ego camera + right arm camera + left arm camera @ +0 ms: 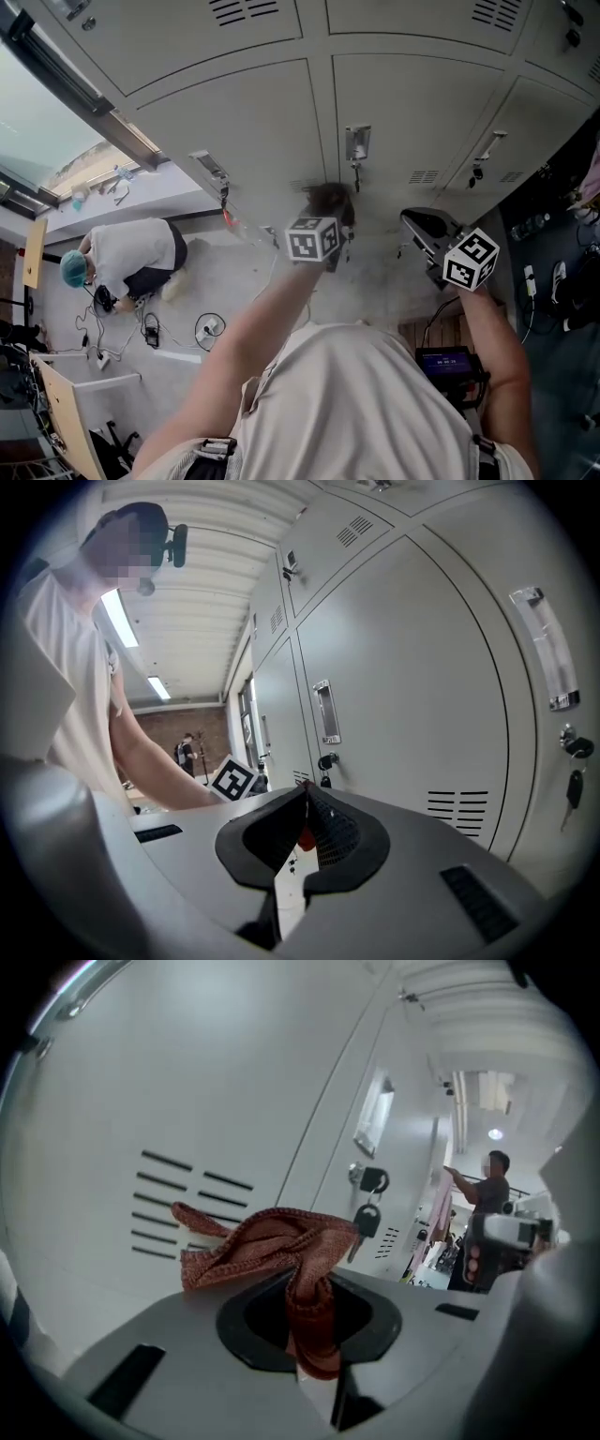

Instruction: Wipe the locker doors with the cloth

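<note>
My left gripper is shut on a reddish-brown cloth, which bunches up over the jaws close to a grey locker door with vent slots. In the head view the left gripper holds the blurred cloth against the middle locker door, just left of a lock with a key. My right gripper hangs to the right, a little off the lockers. Its jaws meet at the tips in the right gripper view, with nothing between them.
A key hangs from a lock beside the cloth. More locker doors with handles and another key run along the row. A person crouches on the floor at left among cables. Another person stands far down the aisle.
</note>
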Demonstrator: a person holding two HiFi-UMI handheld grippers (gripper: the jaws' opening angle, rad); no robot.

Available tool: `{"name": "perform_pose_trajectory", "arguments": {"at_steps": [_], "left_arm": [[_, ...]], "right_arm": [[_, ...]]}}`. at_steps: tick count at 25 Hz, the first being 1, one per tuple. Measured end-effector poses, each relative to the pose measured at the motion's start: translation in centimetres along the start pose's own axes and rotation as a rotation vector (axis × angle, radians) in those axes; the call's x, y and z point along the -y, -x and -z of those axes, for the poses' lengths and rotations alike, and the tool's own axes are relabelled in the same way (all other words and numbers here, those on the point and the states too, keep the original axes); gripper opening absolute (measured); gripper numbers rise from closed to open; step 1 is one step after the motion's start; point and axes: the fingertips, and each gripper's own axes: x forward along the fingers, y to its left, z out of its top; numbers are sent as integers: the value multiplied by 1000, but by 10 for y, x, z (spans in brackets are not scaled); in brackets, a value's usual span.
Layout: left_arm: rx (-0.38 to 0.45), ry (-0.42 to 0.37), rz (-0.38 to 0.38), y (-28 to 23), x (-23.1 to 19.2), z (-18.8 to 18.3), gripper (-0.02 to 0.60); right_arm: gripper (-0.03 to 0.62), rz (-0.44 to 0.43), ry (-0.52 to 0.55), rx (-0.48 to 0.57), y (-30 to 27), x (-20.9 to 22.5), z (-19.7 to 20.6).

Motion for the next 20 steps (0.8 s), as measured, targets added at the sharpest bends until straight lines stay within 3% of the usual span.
{"name": "perform_pose_trajectory", "arguments": {"at_steps": [3, 6, 10, 15, 20], "left_arm": [[67, -125, -29, 14, 6, -21, 41], [125, -183, -73, 41, 3, -29, 41], [124, -259, -74, 93, 6, -14, 41], [145, -264, -60, 155, 22, 5, 41], [152, -198, -111, 185, 24, 27, 41]], "right_arm": [[17, -15, -17, 17, 1, 5, -2], [17, -54, -3, 25, -2, 2, -4], [17, -121, 33, 13, -9, -11, 2], [17, -203, 79, -32, -6, -28, 18], [17, -234, 41, -12, -6, -37, 25]]}}
